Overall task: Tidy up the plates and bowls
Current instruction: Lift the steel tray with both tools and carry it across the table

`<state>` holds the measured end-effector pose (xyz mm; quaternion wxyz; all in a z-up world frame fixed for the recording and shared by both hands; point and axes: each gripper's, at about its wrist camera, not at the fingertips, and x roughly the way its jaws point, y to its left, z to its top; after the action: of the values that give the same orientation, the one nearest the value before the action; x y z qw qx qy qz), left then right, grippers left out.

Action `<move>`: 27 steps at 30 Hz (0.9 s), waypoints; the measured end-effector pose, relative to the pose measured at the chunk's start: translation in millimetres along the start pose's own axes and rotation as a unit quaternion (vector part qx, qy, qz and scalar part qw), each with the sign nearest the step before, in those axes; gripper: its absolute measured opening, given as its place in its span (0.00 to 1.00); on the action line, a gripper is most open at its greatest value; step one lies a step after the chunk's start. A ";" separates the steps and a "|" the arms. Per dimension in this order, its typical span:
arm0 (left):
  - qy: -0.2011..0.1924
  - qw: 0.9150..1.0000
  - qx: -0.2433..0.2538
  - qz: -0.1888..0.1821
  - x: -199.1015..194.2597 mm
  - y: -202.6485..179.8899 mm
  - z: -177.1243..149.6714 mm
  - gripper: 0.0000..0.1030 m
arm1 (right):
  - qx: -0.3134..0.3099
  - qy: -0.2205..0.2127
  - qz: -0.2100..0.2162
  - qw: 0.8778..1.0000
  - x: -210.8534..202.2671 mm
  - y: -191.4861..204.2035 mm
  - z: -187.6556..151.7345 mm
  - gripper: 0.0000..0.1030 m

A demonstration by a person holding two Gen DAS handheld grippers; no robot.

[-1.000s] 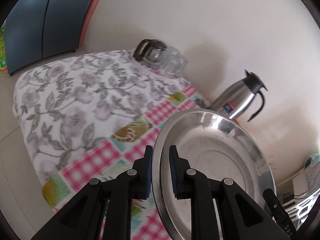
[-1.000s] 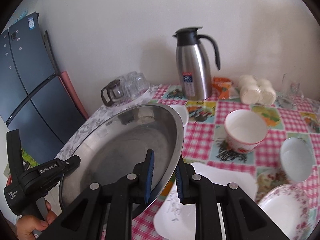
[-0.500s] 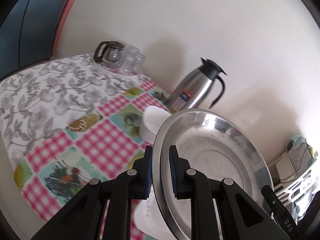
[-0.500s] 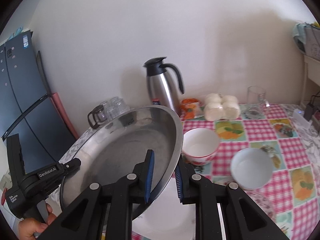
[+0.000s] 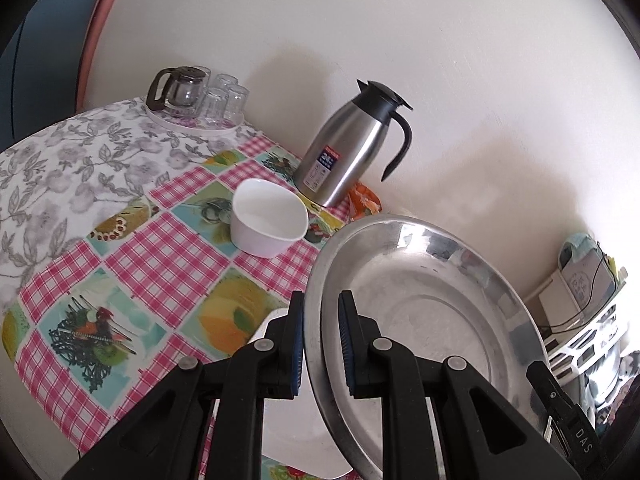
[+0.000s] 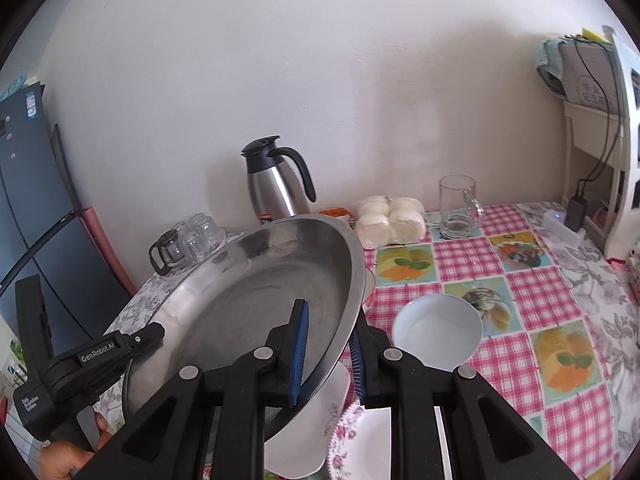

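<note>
Plate direction: the steel plate [image 6: 256, 312] is round, so it has no real long axis; it is tilted, its hollow side turned up and toward the cameras.
Plate place: in the air above the table [image 5: 168, 256], over a white square plate [image 6: 304, 432].
Left gripper [image 5: 322, 340]: pinching the plate's rim, one pad on each face.
Right gripper [image 6: 328, 356]: pinching the opposite rim in the same way.
Table: pink checked cloth with fruit pictures; a white bowl [image 5: 268, 220], a steel thermos jug [image 5: 352, 148] and a tray of glasses [image 5: 200, 100] near the wall.
Room: a plain white wall [image 6: 320, 80] behind the table.
</note>
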<state>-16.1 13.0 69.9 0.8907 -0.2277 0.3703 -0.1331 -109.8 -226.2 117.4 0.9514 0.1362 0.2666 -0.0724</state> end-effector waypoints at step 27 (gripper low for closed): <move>0.087 0.992 -0.022 0.085 46.0 27.5 -15.3 0.16 | 0.019 0.112 -0.014 0.993 68.0 -17.7 -48.1 0.21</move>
<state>6.5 13.3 18.9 0.8580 -0.2022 0.4673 -0.0678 -79.4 -233.2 38.1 0.9117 0.1580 0.3718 -0.0751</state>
